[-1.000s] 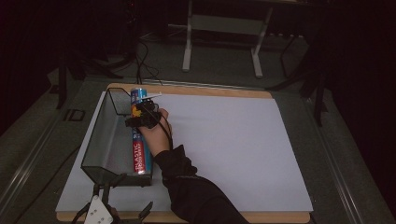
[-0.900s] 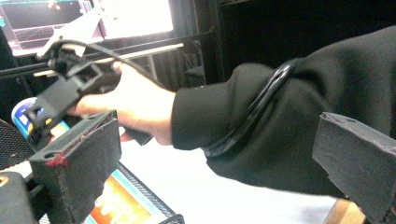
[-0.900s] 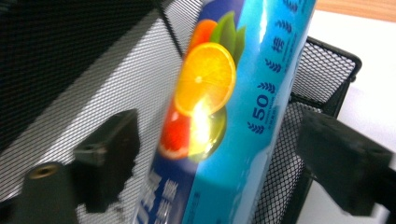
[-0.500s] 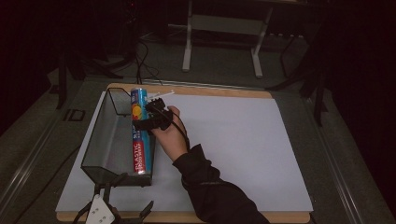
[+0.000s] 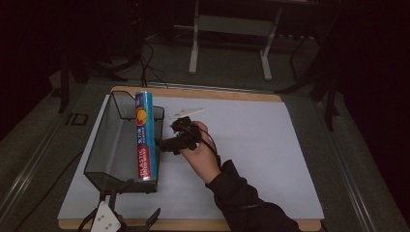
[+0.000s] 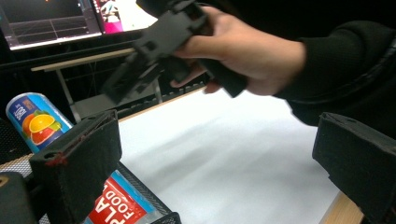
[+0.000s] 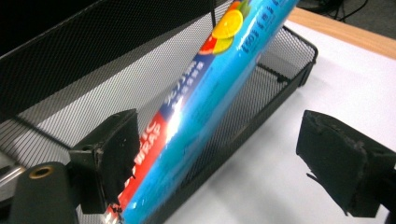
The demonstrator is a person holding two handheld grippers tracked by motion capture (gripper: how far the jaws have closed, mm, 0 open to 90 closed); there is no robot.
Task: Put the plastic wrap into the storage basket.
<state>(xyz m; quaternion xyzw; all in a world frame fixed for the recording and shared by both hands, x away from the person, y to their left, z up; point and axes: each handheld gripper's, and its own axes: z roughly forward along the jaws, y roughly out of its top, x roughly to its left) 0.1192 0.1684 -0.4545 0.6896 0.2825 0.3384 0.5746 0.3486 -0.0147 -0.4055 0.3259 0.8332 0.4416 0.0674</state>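
Right tongs (image 5: 167, 143) backed off plastic wrap roll (image 5: 144, 137), just opened, empty; left tongs (image 5: 126, 221) wide; roll lies in mesh basket (image 5: 104, 145).

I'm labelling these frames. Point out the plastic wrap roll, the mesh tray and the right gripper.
plastic wrap roll (image 5: 144, 137), high view, mid label.
mesh tray (image 5: 107, 145), high view, bare floor.
right gripper (image 5: 163, 143), high view, between its fingers.

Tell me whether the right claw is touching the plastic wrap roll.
Apart. The high view shows the right claw beside the plastic wrap roll with white mat between them; its jaws have just been opening, nothing between them.
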